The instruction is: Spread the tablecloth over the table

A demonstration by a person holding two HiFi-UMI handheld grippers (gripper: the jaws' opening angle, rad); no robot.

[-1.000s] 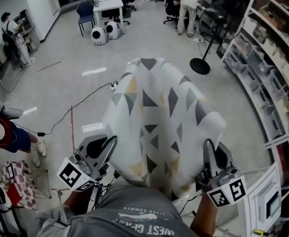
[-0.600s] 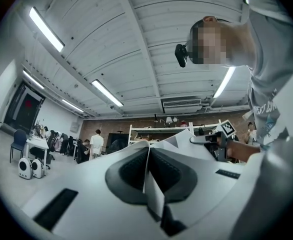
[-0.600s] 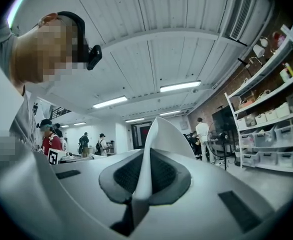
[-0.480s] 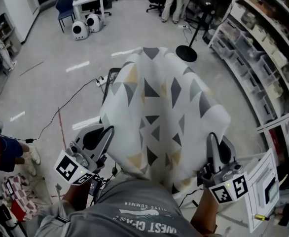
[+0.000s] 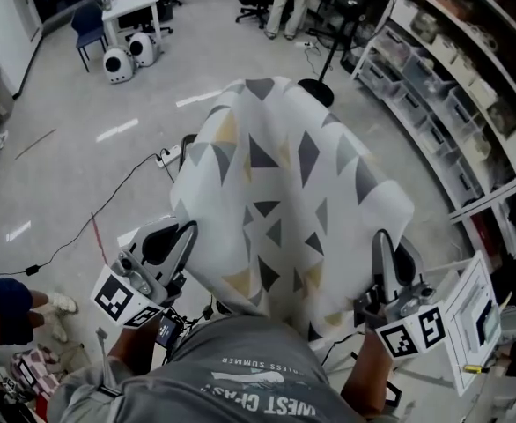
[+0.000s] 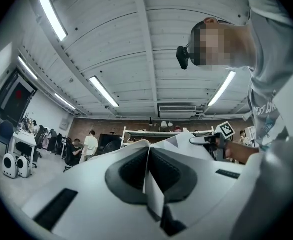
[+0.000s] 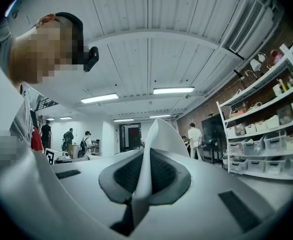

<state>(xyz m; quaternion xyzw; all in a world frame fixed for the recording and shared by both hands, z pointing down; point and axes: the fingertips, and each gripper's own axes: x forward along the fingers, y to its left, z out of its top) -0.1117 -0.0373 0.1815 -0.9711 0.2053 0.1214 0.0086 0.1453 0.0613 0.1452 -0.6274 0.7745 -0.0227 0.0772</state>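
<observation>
A white tablecloth printed with grey and tan triangles billows out in front of me in the head view, held up by its near edge. My left gripper is shut on the near left corner; cloth is pinched between its dark pads. My right gripper is shut on the near right corner, and a fold of cloth stands up between its pads. Both grippers point roughly level, away from me. No table shows under the cloth.
Open shelving with bins runs along the right. A fan on a round base stands just beyond the cloth. Cables trail over the floor at left. A white table, two round white units and people are far back.
The view has swung: the fan base and shelving have shifted left relative to the cloth, and the floor at left has widened. Both grippers keep their hold as the cloth travels with them.
</observation>
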